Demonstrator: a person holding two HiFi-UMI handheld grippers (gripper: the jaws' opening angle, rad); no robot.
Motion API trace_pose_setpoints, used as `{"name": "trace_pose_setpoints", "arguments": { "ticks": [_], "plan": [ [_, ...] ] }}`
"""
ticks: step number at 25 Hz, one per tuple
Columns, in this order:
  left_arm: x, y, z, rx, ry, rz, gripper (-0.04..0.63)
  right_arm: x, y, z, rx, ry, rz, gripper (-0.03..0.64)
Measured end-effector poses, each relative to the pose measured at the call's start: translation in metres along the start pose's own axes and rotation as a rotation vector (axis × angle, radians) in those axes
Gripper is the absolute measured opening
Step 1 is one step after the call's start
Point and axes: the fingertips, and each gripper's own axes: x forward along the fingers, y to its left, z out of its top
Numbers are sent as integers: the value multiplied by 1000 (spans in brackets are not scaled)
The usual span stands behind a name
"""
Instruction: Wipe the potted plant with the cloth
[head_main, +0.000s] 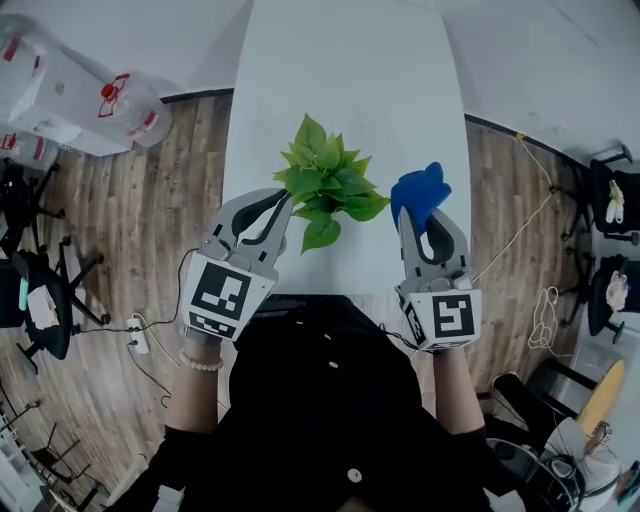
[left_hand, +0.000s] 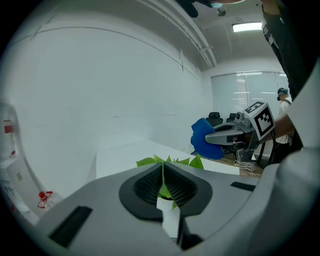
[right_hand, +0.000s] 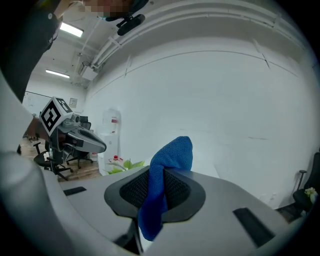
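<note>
Right gripper view: blue cloth (right_hand: 172, 152) pinched upright in right gripper (right_hand: 161, 175), tip skyward; left gripper (left_hand: 163, 167) clamped on plant leaf (left_hand: 164, 191).

— Floor?
— Wood floor (head_main: 150, 230); white table (head_main: 340, 80) at 12, water jugs (head_main: 130, 105) at 10, chair (head_main: 40, 300) at 9.
— Light?
— Ceiling lamp (left_hand: 247, 26) lit, window (left_hand: 240, 95) below, white wall (right_hand: 225, 100).

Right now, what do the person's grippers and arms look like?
The left gripper and right gripper are grey, with black ribbed pads and a white cube bearing black square markers. The person wears a black top and a pale bead bracelet on the left wrist.
</note>
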Motion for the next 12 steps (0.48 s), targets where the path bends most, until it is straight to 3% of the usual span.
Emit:
{"name": "trace_pose_setpoints", "arguments": {
  "ticks": [12],
  "plan": [
    [-17,-2,42,40,-72,19,23,5,27,65,-62,-139,81,84]
  ]
}}
